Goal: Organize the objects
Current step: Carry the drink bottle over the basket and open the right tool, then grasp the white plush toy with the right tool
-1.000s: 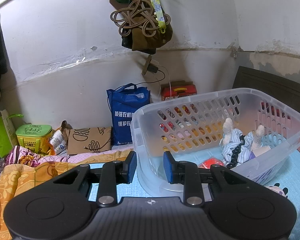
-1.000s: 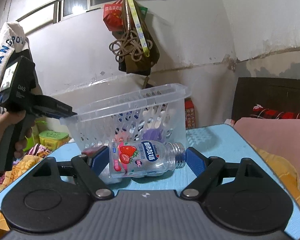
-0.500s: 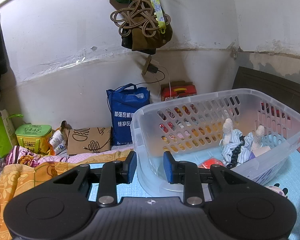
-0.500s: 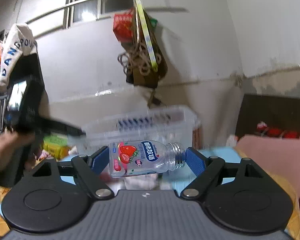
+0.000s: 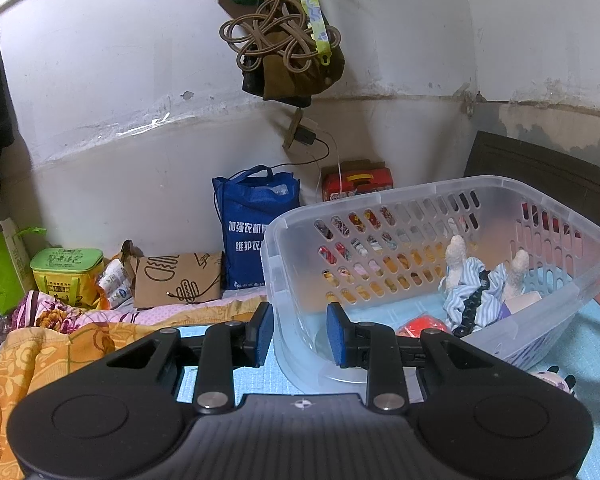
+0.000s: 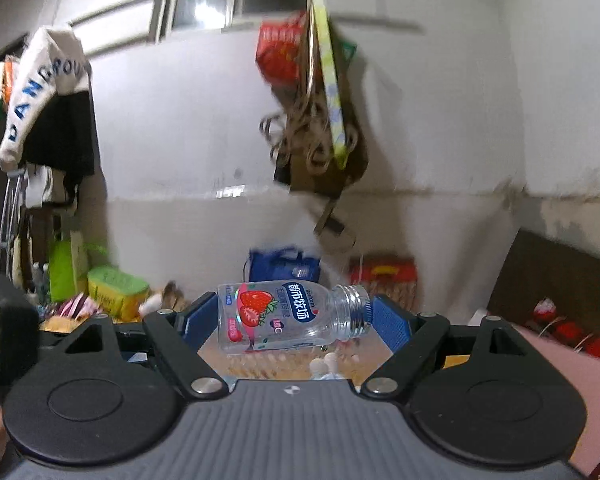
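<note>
Left gripper [image 5: 300, 334] low, tilted gently downward, clamped on the near rim of the clear plastic basket [image 5: 572, 216], one blue pad outside the wall, one inside. Basket resting on the blue mat [image 5: 596, 336], a striped plush toy [image 5: 478, 284] lying inside. Right gripper [image 6: 294, 322] raised, aimed near level, clamped endwise on the empty strawberry-label bottle [image 6: 288, 316]. Bottle held crosswise, long axis left to right, base at the left pad, open threaded neck pointing right and tipped slightly downward.
</note>
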